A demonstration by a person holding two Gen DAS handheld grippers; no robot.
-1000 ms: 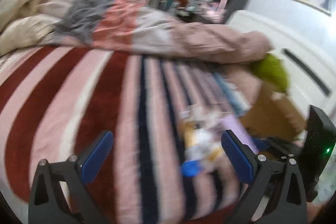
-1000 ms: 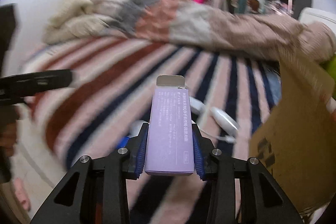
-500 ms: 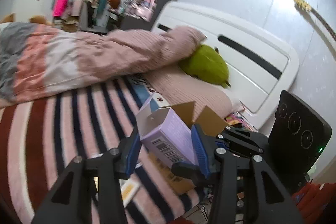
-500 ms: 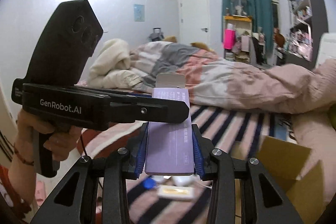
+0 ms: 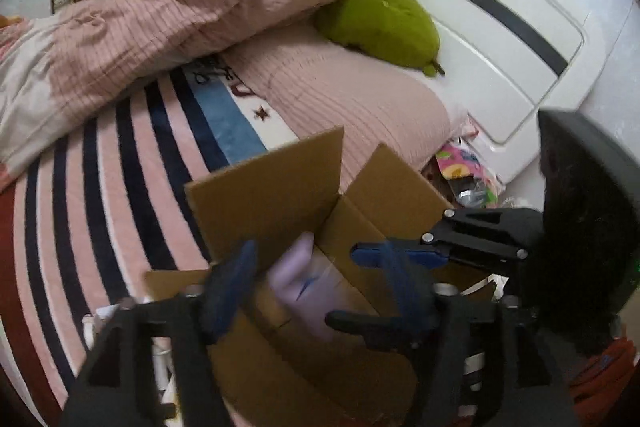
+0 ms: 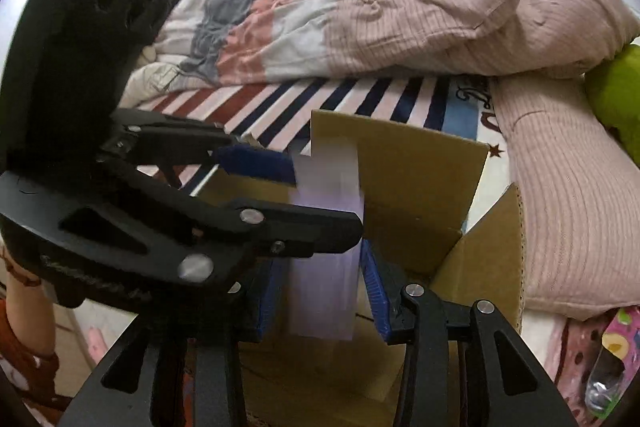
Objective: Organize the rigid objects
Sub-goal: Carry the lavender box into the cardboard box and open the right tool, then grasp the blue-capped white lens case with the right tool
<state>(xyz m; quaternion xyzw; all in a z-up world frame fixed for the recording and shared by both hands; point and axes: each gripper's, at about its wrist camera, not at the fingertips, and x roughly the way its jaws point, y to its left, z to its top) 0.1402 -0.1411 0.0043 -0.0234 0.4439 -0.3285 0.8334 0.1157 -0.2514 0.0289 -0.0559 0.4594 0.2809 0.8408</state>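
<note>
Cardboard box (image 6: pixel 420 187) sits at the near corner of the bed, flaps up, and both tools are crowded right over its opening. Closest to me, the right tool (image 6: pixel 324 291) has its blue pads on either side of a lilac carton (image 6: pixel 324 267). There's a sliver of gap showing on the right pad, and the carton is smeared with motion, so I honestly can't tell if it's gripping or has just let go. The left tool (image 6: pixel 280 199) comes in from the side across the carton's upper half, one blue pad above and a black finger over the front. From its own camera the left tool (image 5: pixel 316 279) looks spread wide, with the lilac carton (image 5: pixel 304 279) blurred between its fingers and not clearly touching either one. My read: it's steadying or guiding the carton down into the box, not carrying it.

So the carton is upright, hanging in the mouth of the box, roughly at drop-in height.

Further back, the striped blanket (image 5: pixel 120 155) runs across the bed, then a pink pillow (image 5: pixel 352 99) just behind the box, a green plush (image 5: pixel 380 19) against the white headboard (image 5: pixel 500 39), and a bunched duvet (image 6: pixel 400 27).
</note>
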